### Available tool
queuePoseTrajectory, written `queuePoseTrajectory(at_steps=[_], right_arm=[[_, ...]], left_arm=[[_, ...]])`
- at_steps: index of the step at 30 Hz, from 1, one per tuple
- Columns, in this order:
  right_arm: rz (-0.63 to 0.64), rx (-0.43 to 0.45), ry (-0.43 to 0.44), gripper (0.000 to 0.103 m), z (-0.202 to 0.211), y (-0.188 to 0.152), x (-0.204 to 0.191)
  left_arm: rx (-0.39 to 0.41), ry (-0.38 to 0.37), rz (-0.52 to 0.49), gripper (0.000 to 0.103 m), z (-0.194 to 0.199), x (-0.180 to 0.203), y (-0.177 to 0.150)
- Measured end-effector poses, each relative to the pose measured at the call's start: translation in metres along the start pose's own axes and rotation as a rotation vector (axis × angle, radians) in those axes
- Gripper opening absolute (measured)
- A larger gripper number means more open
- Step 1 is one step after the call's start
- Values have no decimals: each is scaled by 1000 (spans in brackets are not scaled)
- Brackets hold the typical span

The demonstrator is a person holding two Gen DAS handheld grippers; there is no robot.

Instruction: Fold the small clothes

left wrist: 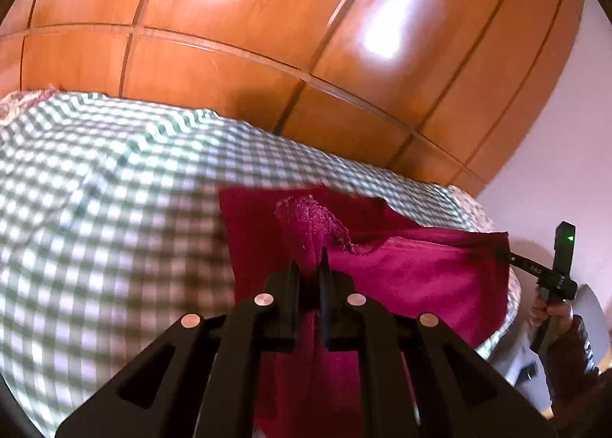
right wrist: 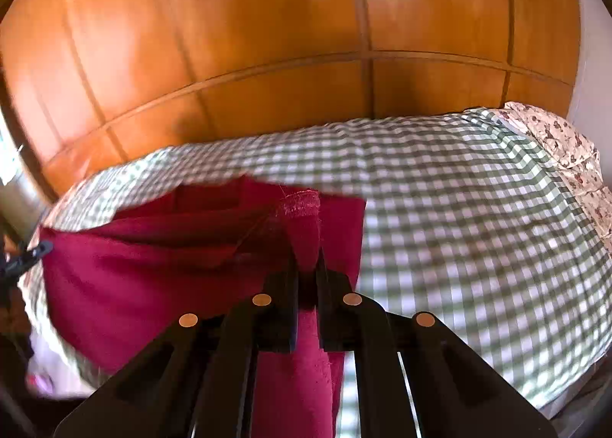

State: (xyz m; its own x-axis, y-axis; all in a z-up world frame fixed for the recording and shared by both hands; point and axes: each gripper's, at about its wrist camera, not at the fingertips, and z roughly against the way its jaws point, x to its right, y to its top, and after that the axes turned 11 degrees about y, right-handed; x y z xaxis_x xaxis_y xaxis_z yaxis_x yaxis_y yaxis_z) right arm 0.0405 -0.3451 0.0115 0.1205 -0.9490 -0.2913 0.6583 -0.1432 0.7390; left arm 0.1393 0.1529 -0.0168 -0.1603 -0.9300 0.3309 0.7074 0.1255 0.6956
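A dark red garment hangs lifted above a bed with a green and white checked cover. My left gripper is shut on one hemmed corner of the garment. My right gripper is shut on the other corner of the same garment, whose stitched hem sticks up past the fingers. The cloth stretches between the two grippers and hangs down under each. In the left wrist view the right gripper shows at the far right, pinching the cloth's edge. In the right wrist view the left gripper shows at the far left.
A wooden panelled wardrobe stands behind the bed. The checked cover fills the right wrist view, with a floral pillow at its right end. A pale wall is at the right. The person's hand holds the right gripper.
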Motion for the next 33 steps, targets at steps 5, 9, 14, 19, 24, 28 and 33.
queuePoseTrajectory(at_steps=[5,9,14,19,24,28,33], right_arm=[[-49,0,-27,6,-59,41,12],[-60,-25,-70,6,-105,63,17],[-98,-96,-139,6,-160,63,34],[-119,-148,-173,6,-190,48,48],[-61,-88,-209,47,-167,54,32],[31,-30,-97,48,-142,52,-11],[154,-162,147,44,-173,30,-88]], left_arm=[[-11,71,11,7,-49,2,40],[-55,153,19,7,-95,-1,63],[-108,249,21,7,-144,-2,70],[-183,336,12,10,-181,-2,63],[-141,355,36,22,-158,-4,67],[-36,312,-13,19,-116,7,57],[-39,275,-106,19,-105,36,25]])
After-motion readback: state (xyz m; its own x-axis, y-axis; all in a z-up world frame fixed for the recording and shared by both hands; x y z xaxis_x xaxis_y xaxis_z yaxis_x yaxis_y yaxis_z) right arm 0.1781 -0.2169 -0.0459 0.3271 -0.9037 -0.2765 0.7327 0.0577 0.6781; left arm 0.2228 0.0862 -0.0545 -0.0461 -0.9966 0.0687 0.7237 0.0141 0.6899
